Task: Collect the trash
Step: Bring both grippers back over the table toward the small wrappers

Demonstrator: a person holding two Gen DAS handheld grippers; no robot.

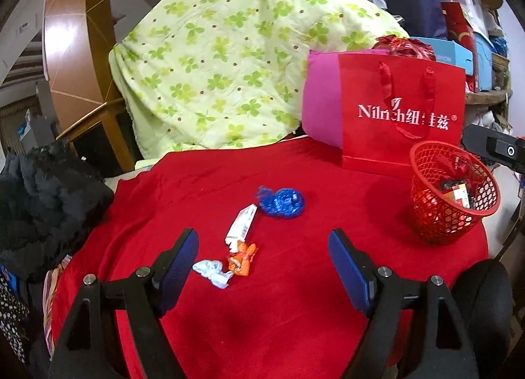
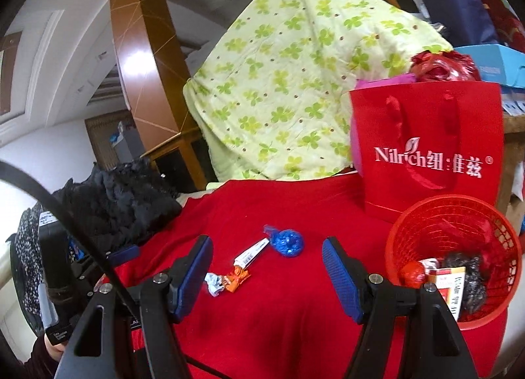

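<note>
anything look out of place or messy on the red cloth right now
Yes: four bits of litter lie loose on the red cloth instead of in the red basket: a blue foil wrapper, a white torn packet, an orange wrapper and a crumpled pale wrapper. The basket stands upright.

The left gripper (image 1: 262, 257) is held wide open, nothing gripped, over a red cloth (image 1: 295, 297). Four scraps are scattered ahead: blue foil wrapper (image 1: 282, 201), white sachet (image 1: 242, 222), orange wrapper (image 1: 241, 259), pale crumpled paper (image 1: 211, 271). A red basket (image 1: 436, 218) is parked off right, already loaded.
</note>
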